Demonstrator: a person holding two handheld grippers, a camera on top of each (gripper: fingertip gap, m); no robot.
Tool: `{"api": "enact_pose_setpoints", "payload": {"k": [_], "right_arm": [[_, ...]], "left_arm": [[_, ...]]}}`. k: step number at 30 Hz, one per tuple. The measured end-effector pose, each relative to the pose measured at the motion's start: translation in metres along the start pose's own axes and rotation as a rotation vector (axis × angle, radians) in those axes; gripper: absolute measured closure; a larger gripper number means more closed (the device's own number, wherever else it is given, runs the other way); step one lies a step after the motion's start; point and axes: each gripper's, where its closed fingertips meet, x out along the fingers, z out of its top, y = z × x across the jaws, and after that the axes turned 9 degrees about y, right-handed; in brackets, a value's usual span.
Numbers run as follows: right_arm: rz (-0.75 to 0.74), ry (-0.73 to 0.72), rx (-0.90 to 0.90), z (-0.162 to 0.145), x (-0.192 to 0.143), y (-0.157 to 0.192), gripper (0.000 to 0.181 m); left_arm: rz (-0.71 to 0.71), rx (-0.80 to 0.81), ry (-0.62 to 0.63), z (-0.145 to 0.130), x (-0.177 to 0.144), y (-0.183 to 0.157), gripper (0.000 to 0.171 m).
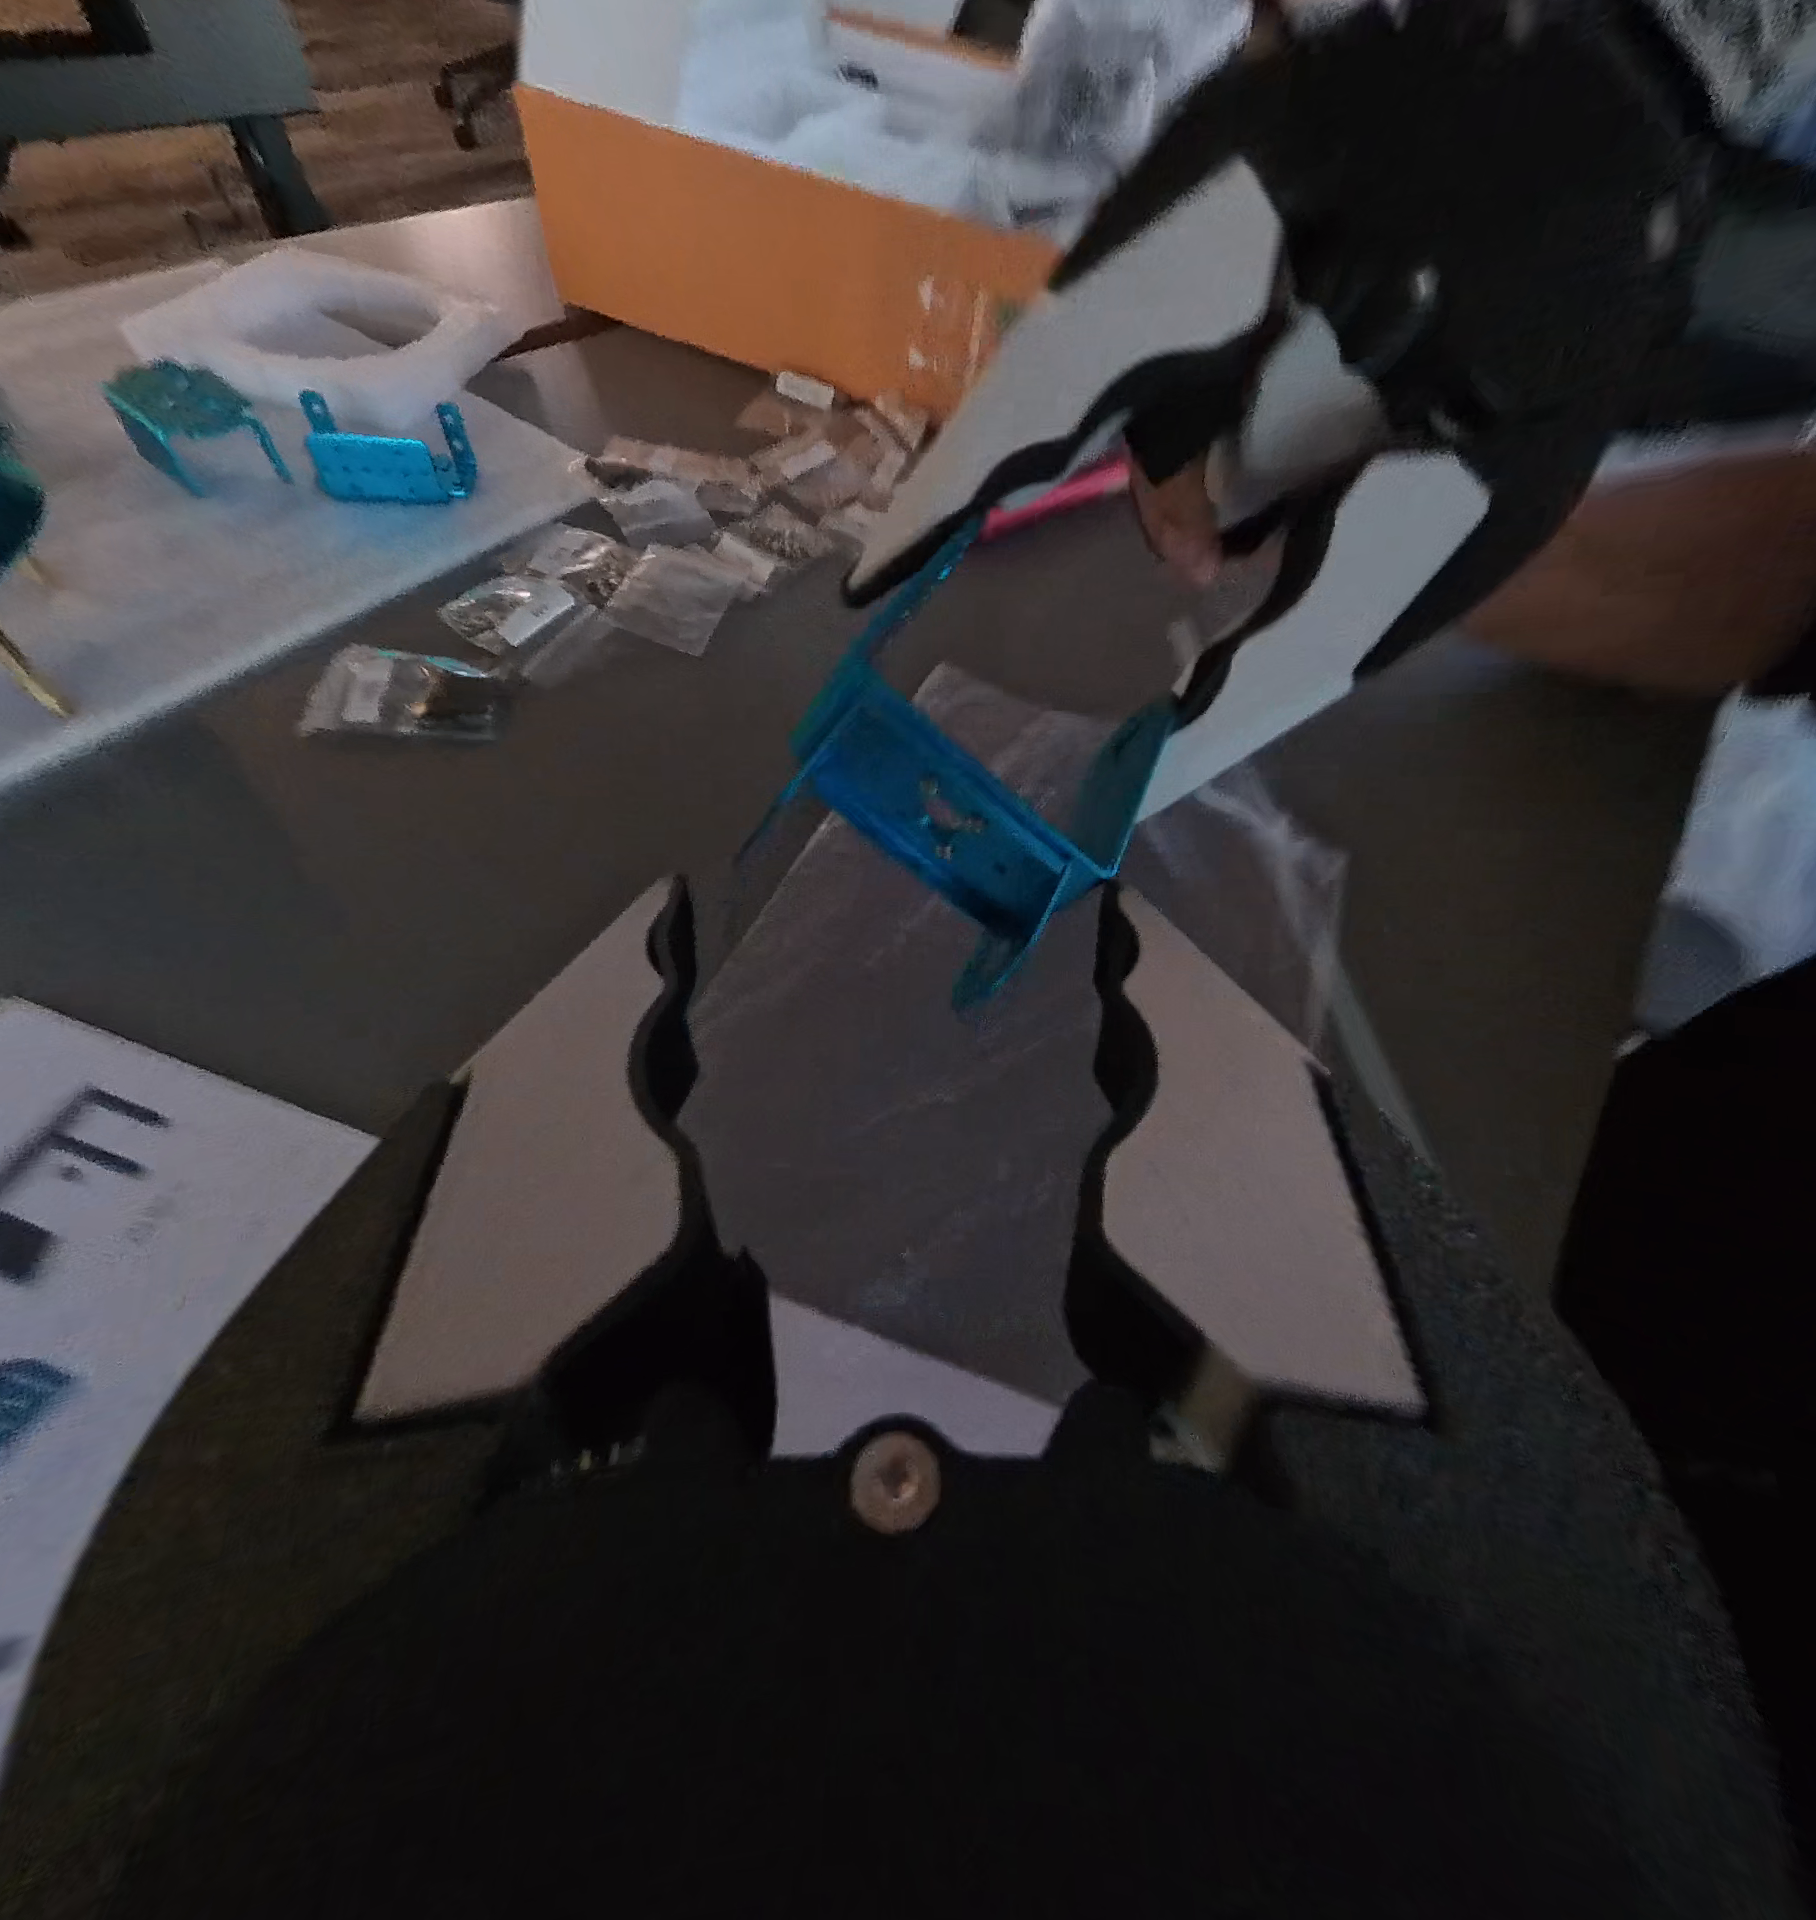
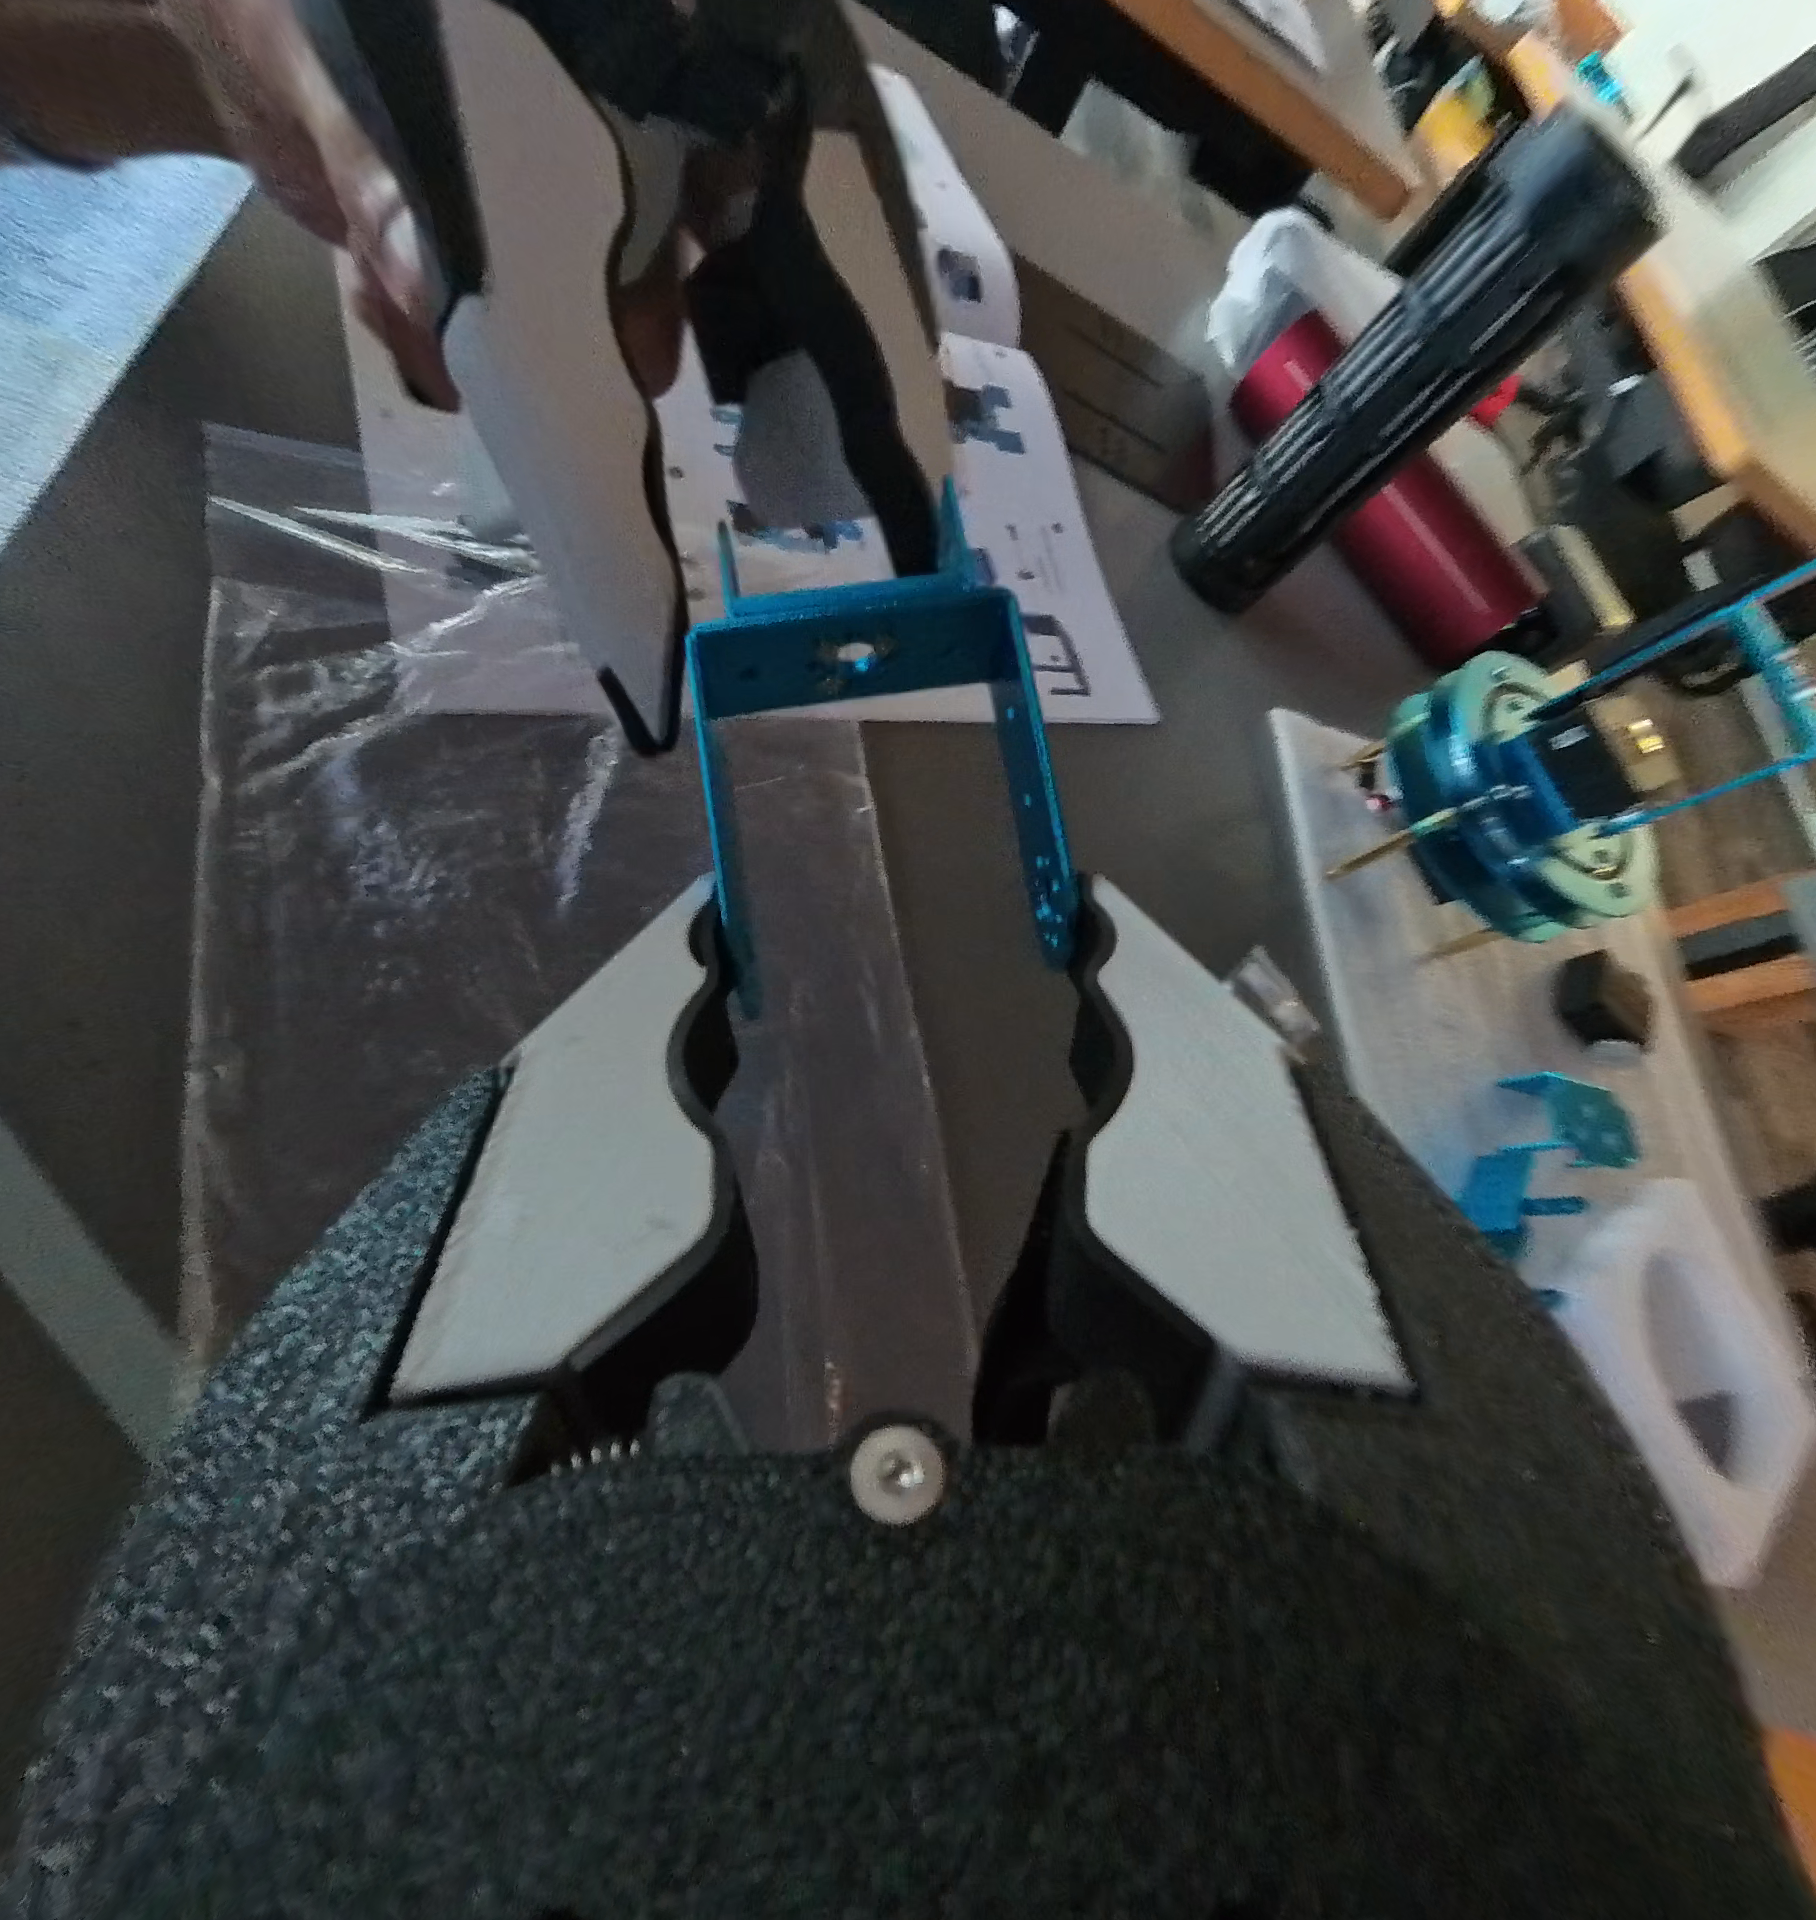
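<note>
R gripper [image 2: 899, 940]: jaws pinch a blue U-shaped metal bracket [image 2: 857, 665] by its two legs, one leg against each fingertip; the cross-plate points away from the camera, held above a grey table [image 2: 93, 727]. L gripper [image 1: 896, 914]: jaws spread, nothing between them; right tip sits just beside the bracket's corner, contact can't tell.

In the left wrist view the R gripper comes in from upper right, the bracket [image 1: 945, 810] hanging from its tips over a clear plastic bag [image 1: 1236, 831] lying flat on the table.

Near L side: white instruction sheet [image 1: 156, 1195] w/ printed diagrams. Mid: scatter of small clear hardware bags [image 1: 665, 561]. Farther, on a lighter surface: two more blue brackets [image 1: 390, 452], white foam piece [image 1: 332, 332] behind them. Far: orange-and-white box [image 1: 738, 239] w/ white packing.

Right wrist view, off to the right: blue round assembly [image 2: 1517, 800] w/ brass pins, black ribbed cylinder [image 2: 1403, 364] lying tilted, red container [image 2: 1403, 499] behind it. Frames blurred.
</note>
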Motion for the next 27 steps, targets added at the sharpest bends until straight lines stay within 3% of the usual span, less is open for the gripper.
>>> {"api": "enact_pose_setpoints", "payload": {"k": [4, 7, 12, 14, 19, 24, 27], "right_arm": [[-0.171, -0.023, -0.139, 0.011, -0.016, -0.003, 0.117], [-0.214, -0.095, -0.157, 0.025, -0.026, 0.002, 0.116], [-0.254, -0.226, -0.114, 0.047, -0.043, 0.005, 0.116], [-0.27, -0.227, -0.095, 0.046, -0.041, 0.005, 0.116], [-0.289, -0.211, -0.043, 0.036, -0.027, 0.009, 0.114], [-0.056, -0.166, 0.066, 0.017, -0.019, 0.041, 0.107], [0.078, -0.123, 0.168, -0.001, -0.026, 0.049, 0.104]], "left_arm": [[-0.218, -0.27, -0.216, 0.012, -0.013, -0.018, 0.095], [-0.424, -0.424, -0.437, 0.032, -0.033, -0.029, 0.1], [-0.57, -0.456, -0.604, 0.047, -0.047, -0.048, 0.118], [-0.54, -0.431, -0.659, 0.052, -0.053, -0.052, 0.141], [-0.265, -0.318, -0.593, 0.049, -0.048, -0.052, 0.144], [0.094, 0.059, -0.308, 0.03, -0.044, -0.053, 0.145], [0.144, 0.248, -0.087, 0.016, -0.041, -0.058, 0.146]]}}
